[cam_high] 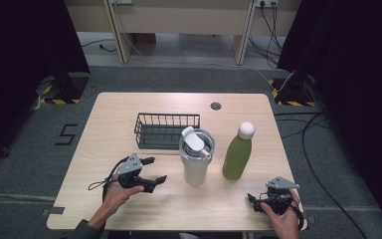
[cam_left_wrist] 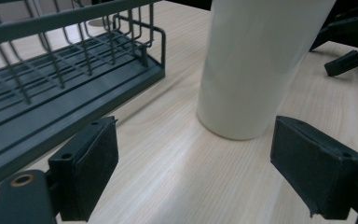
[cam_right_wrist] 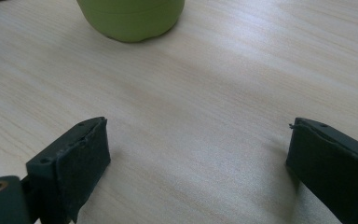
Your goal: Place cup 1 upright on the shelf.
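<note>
Approach step: left gripper [cam_high: 155,175], jaws apart, aims at the white cup [cam_high: 196,163] at 3 o'clock; next move needs centring. Right gripper [cam_high: 256,200] rests, jaws apart.

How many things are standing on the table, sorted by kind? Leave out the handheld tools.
Drink containers: 2, a white tumbler with a lid and a green bottle with a white cap
Wire racks: 1, a dark wire basket
Total: 3

Matt white tumbler [cam_high: 196,167], smooth pale wood-grain table [cam_high: 129,107], dark wire basket [cam_high: 165,130]
</note>
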`<action>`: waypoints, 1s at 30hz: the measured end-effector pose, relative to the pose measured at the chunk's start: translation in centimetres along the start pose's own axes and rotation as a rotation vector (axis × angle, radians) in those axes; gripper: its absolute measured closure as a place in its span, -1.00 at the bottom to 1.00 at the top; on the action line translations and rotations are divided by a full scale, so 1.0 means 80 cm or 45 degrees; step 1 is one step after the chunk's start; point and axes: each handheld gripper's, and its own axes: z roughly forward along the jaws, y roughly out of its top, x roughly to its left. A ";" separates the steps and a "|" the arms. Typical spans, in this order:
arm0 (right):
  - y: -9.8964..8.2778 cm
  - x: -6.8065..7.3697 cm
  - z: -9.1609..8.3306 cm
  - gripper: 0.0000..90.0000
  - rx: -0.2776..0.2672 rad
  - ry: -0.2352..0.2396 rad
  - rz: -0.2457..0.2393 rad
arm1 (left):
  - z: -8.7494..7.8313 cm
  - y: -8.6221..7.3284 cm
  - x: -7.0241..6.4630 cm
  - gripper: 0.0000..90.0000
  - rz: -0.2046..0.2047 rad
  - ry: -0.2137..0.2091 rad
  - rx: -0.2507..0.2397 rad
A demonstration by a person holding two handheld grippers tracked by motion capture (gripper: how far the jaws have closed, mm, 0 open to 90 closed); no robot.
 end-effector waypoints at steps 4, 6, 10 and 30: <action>0.000 0.000 0.000 -0.86 0.002 0.001 0.002 | 0.014 0.009 -0.007 -0.67 0.015 -0.040 -0.020; 0.000 0.000 0.000 -0.86 0.001 0.001 0.002 | 0.020 0.013 -0.010 -0.67 0.008 -0.067 -0.035; 0.000 0.000 0.000 -0.86 0.000 0.001 0.002 | 0.029 0.017 -0.015 -0.67 0.032 -0.082 -0.038; 0.000 0.000 0.000 -0.86 0.002 0.001 0.002 | 0.077 0.027 -0.035 -0.68 0.083 -0.134 -0.078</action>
